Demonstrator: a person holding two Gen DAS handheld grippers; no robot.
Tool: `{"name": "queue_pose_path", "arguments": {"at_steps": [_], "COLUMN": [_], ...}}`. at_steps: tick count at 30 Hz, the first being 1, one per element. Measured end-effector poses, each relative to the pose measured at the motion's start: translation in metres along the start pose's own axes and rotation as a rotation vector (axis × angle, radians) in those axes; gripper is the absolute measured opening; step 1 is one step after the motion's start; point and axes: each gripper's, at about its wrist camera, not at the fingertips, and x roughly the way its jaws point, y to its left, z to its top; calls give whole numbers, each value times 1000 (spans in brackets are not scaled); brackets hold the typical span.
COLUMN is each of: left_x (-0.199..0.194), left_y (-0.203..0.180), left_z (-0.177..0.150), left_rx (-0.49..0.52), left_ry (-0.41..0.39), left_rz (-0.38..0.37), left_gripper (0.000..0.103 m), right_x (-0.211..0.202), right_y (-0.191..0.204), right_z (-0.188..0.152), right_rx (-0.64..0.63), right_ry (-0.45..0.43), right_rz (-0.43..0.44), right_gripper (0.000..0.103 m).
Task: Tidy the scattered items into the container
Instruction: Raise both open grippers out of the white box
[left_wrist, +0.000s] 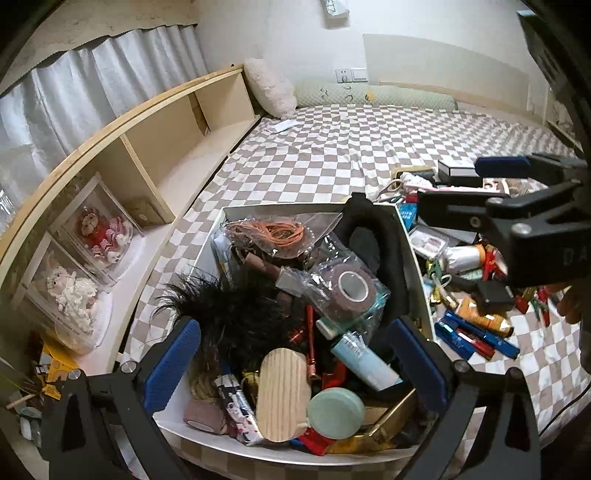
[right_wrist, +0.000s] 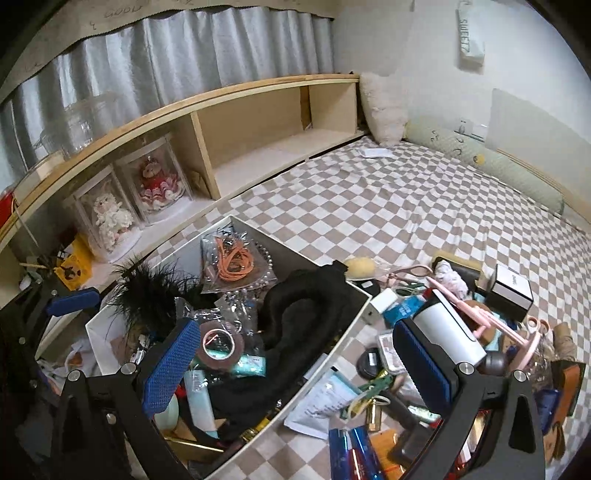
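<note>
A white box (left_wrist: 419, 254) (right_wrist: 354, 317) on the checkered bed is packed with items: a black feather piece (left_wrist: 229, 310), a wooden oval (left_wrist: 282, 395), a brown tape roll (left_wrist: 349, 290) (right_wrist: 219, 349), a black padded band (right_wrist: 306, 306). My left gripper (left_wrist: 295, 354) is open and empty, hovering over the box. My right gripper (right_wrist: 295, 365) is open and empty above the box's right wall; it shows at the right in the left wrist view (left_wrist: 480, 184). Scattered items (left_wrist: 476, 314) (right_wrist: 424, 350) lie on the bed right of the box.
A wooden shelf (left_wrist: 155, 147) (right_wrist: 258, 122) runs along the bed's left side with two boxed dolls (left_wrist: 99, 232) (right_wrist: 129, 199). Pillows (left_wrist: 269, 88) lie at the head. A black-and-white box (right_wrist: 513, 291) and pink scissors (right_wrist: 410, 275) sit among the clutter.
</note>
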Motion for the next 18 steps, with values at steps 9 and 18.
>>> {"name": "queue_pose_path", "arguments": {"at_steps": [9, 18], "left_x": [-10, -28], "left_y": [-5, -15], "left_z": [3, -4], "left_rx": [-57, -42], "left_ry": [-25, -50], "left_rz": [-80, -103], "left_gripper": [103, 103], "right_x": [-25, -63], "right_y": [-14, -25], "right_z": [-13, -36], "right_rx": [-13, -27], "right_ry": [-26, -40], "right_rz": [-18, -117], "right_gripper": [103, 103]}}
